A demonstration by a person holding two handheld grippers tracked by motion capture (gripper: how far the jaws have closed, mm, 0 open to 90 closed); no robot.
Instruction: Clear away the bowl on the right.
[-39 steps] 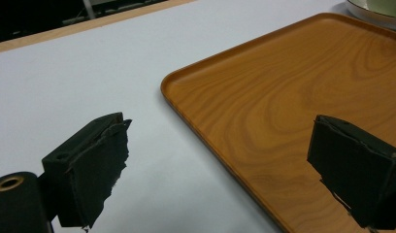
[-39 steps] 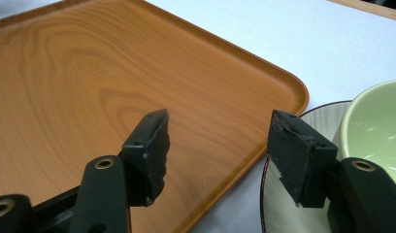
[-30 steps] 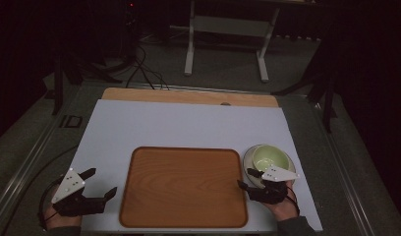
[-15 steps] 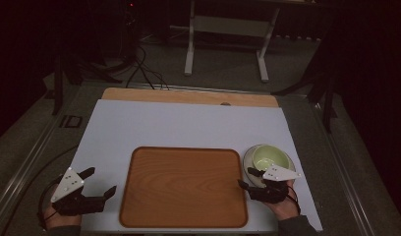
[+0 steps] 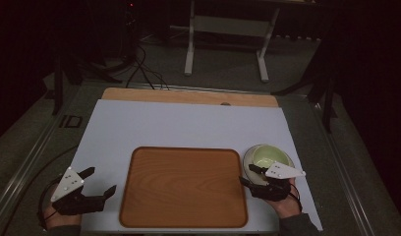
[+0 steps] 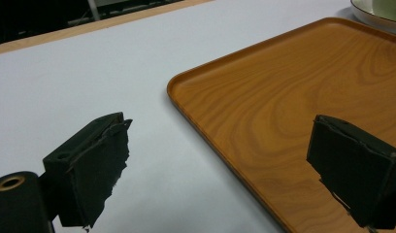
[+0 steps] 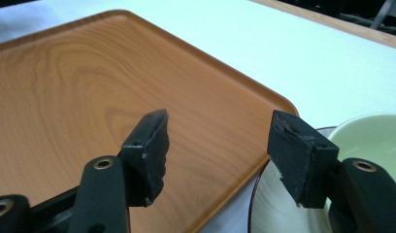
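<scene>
Two black fingers [image 6: 89, 170] of the left gripper [image 6: 225, 179] are rising from the bottom edge, standing wide apart with nothing between them. The left one is hovering over the white table [image 6: 89, 73]; the right one is hanging over a wooden tray [image 6: 293, 87] lying flat on that table. At the top right corner, the rim of a pale plate [image 6: 375, 17] is peeking in just beyond the tray.

- A white sheet [image 5: 188, 125] covered most of the table [image 5: 188, 96].
- Black cables [image 5: 142, 69] trailed across the floor beyond the table.
- A pale metal stand [image 5: 225, 44] stood farther back.
</scene>
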